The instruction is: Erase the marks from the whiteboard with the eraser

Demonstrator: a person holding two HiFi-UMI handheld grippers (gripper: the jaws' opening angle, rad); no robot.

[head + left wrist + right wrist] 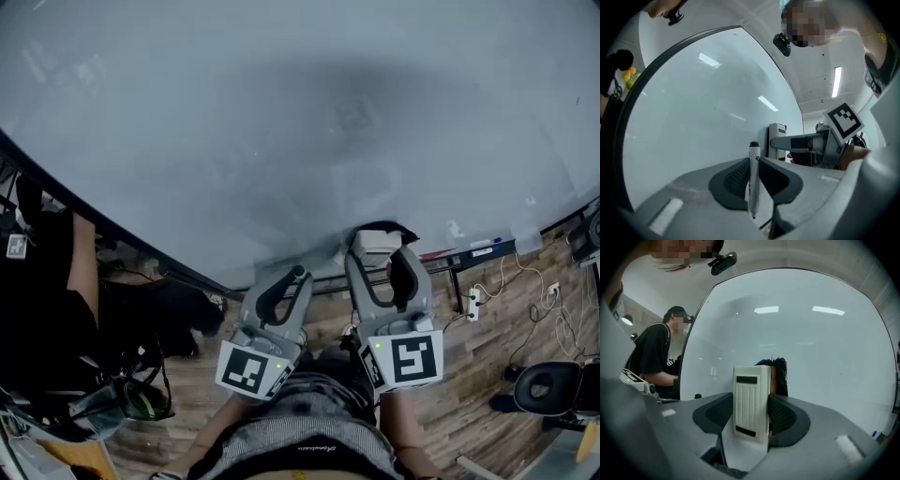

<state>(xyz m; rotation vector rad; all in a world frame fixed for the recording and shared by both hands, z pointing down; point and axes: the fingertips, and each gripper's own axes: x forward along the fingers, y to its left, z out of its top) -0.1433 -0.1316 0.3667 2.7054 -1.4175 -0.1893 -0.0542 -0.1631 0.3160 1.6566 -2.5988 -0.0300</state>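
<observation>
Right gripper (749, 420) closed on eraser (751, 399) across its stiff, light plastic back, judged a secure hold; left gripper (754, 180) pinched a marker (753, 187).

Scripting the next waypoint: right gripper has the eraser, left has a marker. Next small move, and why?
Probably slide the right gripper up the pale grey whiteboard. Its jaws are shut on the white ribbed plastic eraser, which sits low near the board's bottom edge, while faint ghost marks show just above it. The left gripper only holds a white marker.
</observation>
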